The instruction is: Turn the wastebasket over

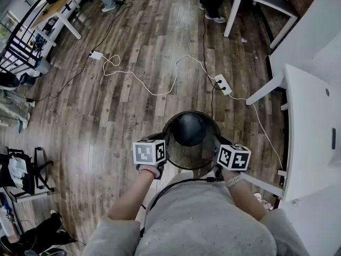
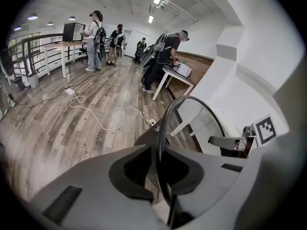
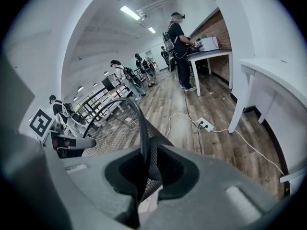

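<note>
The mesh wastebasket (image 1: 190, 140) is near, just before the person, mouth facing up, its rim pinched on the left by the left gripper (image 1: 162, 154) and on the right by the right gripper (image 1: 219, 152), wood floor (image 1: 133, 63) beyond.

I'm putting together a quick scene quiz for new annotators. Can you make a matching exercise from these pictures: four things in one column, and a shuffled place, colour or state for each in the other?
Things:
1. wastebasket
2. left gripper
3. power strip
4. white desk

Place, colour or state:
A. lies on the wood floor, cables plugged in
B. black mesh
C. stands at the head view's right edge
D. shut on the wastebasket's rim

Pairs: 1-B, 2-D, 3-A, 4-C
</note>
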Tool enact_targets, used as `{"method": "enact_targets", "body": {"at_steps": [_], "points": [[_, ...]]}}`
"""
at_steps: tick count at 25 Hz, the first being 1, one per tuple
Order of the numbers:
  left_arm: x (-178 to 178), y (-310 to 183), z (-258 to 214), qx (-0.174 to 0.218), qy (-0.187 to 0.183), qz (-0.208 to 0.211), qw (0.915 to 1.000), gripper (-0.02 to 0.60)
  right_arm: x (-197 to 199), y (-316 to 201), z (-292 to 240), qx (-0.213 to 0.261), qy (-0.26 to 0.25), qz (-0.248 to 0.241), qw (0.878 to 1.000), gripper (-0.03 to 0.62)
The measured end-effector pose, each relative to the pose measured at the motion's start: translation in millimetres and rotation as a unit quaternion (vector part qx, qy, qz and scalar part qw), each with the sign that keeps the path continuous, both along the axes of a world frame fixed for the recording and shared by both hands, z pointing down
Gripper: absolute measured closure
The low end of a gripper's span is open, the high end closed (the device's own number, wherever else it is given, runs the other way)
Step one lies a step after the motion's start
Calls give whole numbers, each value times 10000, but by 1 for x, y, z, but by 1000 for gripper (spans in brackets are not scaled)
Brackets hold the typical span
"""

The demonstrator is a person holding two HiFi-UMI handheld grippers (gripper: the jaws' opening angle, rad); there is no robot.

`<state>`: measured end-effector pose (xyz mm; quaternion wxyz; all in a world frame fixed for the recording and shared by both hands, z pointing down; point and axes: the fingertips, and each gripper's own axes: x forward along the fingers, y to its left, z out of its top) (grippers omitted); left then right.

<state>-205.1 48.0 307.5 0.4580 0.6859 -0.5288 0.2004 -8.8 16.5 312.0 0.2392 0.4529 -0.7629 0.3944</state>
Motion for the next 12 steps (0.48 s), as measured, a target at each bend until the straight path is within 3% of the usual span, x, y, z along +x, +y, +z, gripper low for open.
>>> {"method": "enact_targets", "body": {"at_steps": [12], "points": [[0, 14, 1, 12, 255, -53, 9997, 540, -4, 12, -2, -29, -5, -55, 10000, 546]]}}
